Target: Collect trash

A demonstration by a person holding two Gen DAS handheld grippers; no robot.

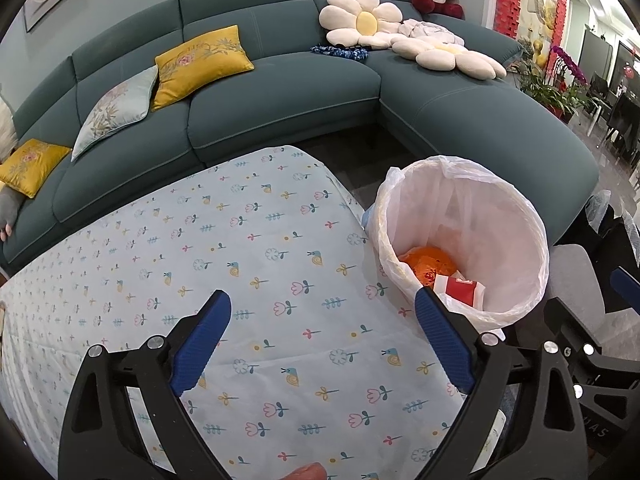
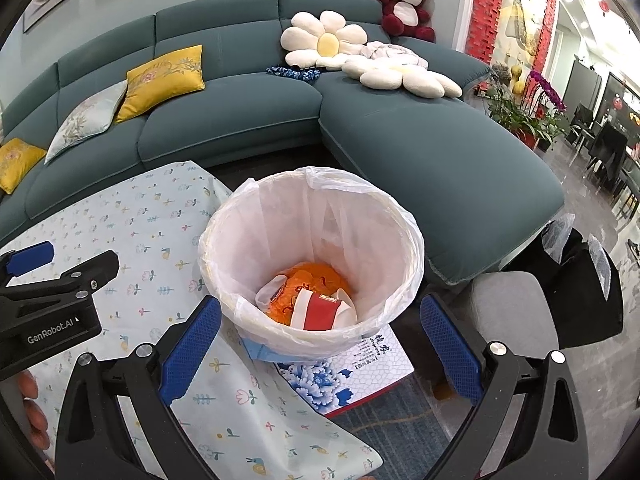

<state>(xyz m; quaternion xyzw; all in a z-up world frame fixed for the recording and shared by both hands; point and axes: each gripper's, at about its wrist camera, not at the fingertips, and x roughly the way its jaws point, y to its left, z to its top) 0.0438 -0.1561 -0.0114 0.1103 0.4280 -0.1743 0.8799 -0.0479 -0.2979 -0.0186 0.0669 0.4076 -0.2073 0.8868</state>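
Observation:
A round bin with a white plastic liner [image 2: 256, 216] [image 1: 516, 216] stands beside the table's right edge. Inside lie an orange crumpled wrapper [image 2: 316, 272] [image 1: 428, 260] and a red-and-white paper carton [image 2: 320, 312] [image 1: 460, 288]. My left gripper [image 1: 324, 320] is open and empty over the flowered tablecloth [image 1: 240, 260], left of the bin. My right gripper [image 2: 320, 328] is open and empty, just above the bin's near rim. The left gripper's body [image 2: 52, 300] shows at the left of the right wrist view.
A teal L-shaped sofa [image 2: 420, 152] with yellow and flower cushions stands behind. A blue-and-white patterned box [image 2: 352, 372] lies under the bin on the floor. A grey stool [image 2: 508, 312] and a black bag [image 2: 588, 292] stand at the right.

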